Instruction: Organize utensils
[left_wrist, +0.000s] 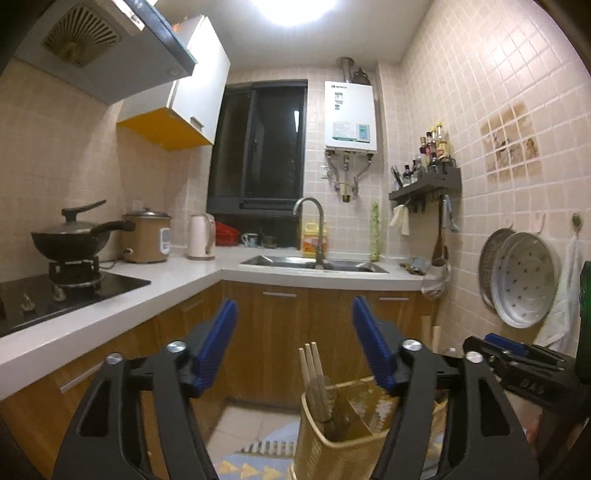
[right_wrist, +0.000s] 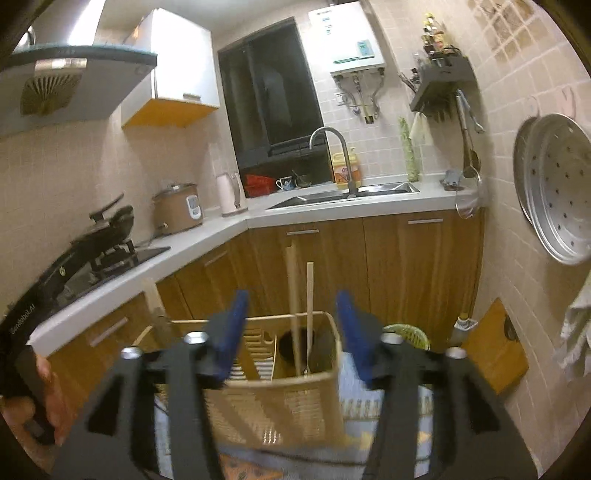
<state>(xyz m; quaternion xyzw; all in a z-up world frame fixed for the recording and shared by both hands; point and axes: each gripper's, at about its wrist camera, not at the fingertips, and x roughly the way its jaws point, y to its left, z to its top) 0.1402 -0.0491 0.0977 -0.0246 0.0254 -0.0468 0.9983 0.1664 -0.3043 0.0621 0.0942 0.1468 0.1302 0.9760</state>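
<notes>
A beige slotted utensil holder (left_wrist: 343, 424) sits low between my fingers in the left wrist view, with several wooden chopsticks (left_wrist: 312, 373) standing in it. My left gripper (left_wrist: 293, 314) is open and empty above it. In the right wrist view the same holder (right_wrist: 280, 391) is close below my open, empty right gripper (right_wrist: 291, 306). Chopsticks (right_wrist: 301, 302) stand in its right compartment. The right gripper also shows at the right edge of the left wrist view (left_wrist: 517, 354).
An L-shaped white counter (left_wrist: 155, 295) carries a wok on a stove (left_wrist: 70, 243), a rice cooker (left_wrist: 147, 236), a kettle (left_wrist: 201, 236) and a sink (left_wrist: 314, 264). Steamer trays (left_wrist: 517, 277) hang on the right wall. Wooden cabinets (left_wrist: 317, 332) stand ahead.
</notes>
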